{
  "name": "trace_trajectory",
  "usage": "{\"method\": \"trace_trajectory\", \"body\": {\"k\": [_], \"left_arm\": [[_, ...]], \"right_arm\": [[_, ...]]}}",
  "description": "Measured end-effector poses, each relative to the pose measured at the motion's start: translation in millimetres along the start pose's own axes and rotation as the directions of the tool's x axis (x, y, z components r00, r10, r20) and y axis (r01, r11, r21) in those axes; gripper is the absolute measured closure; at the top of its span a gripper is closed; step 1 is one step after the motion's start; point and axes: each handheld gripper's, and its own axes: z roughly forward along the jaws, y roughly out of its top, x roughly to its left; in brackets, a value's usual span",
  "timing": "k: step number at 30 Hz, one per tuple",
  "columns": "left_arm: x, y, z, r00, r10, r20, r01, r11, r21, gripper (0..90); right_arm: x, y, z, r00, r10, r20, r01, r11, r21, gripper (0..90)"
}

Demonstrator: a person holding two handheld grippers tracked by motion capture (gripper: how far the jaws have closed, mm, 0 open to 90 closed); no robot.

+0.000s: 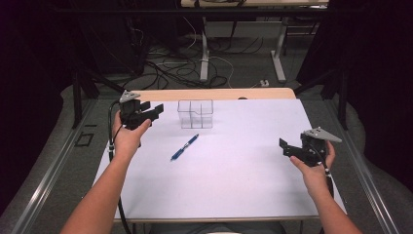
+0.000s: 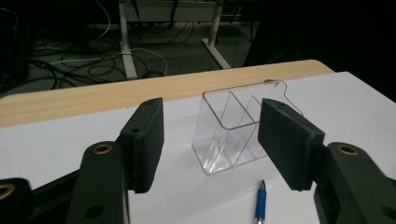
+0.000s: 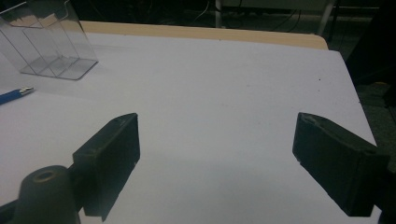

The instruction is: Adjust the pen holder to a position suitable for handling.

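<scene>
Pen point(image 1: 185, 147), blue, lies flat on the white tabletop point(image 1: 234, 180), long axis diagonal, one end toward the clear divided holder point(image 1: 195, 114) just beyond it, the other toward the near left edge. Left gripper point(image 1: 157, 111) held above the surface, jaws spread, nothing between them, aimed at the holder. Right gripper point(image 1: 284, 146) jaws wide apart, empty. Wooden edge point(image 1: 214, 93) behind; cables on the grey floor point(image 1: 234, 68) beyond

We only get the tip end of the blue pen point(image 2: 260, 204) at the bottom edge of the left gripper view, and again at the far left of the right gripper view. The clear organizer point(image 3: 49, 44) is clipped by that frame's upper left corner.
</scene>
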Motion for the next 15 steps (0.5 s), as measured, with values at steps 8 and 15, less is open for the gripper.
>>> {"method": "trace_trajectory", "body": {"k": [8,15], "left_arm": [[-8.3,15.6,15.2,0.9998,0.008,0.021,-0.008,0.9991,0.042,57.8],[-13.4,30.6,28.2,0.9991,-0.032,0.026,0.03,0.9968,0.075,69.7]], "right_arm": [[-0.6,-0.4,0.1,0.9999,0.006,-0.015,-0.006,1.0,0.002,14.7],[-0.2,-1.0,0.5,0.9998,0.011,-0.016,-0.01,1.0,0.011,14.8]]}}
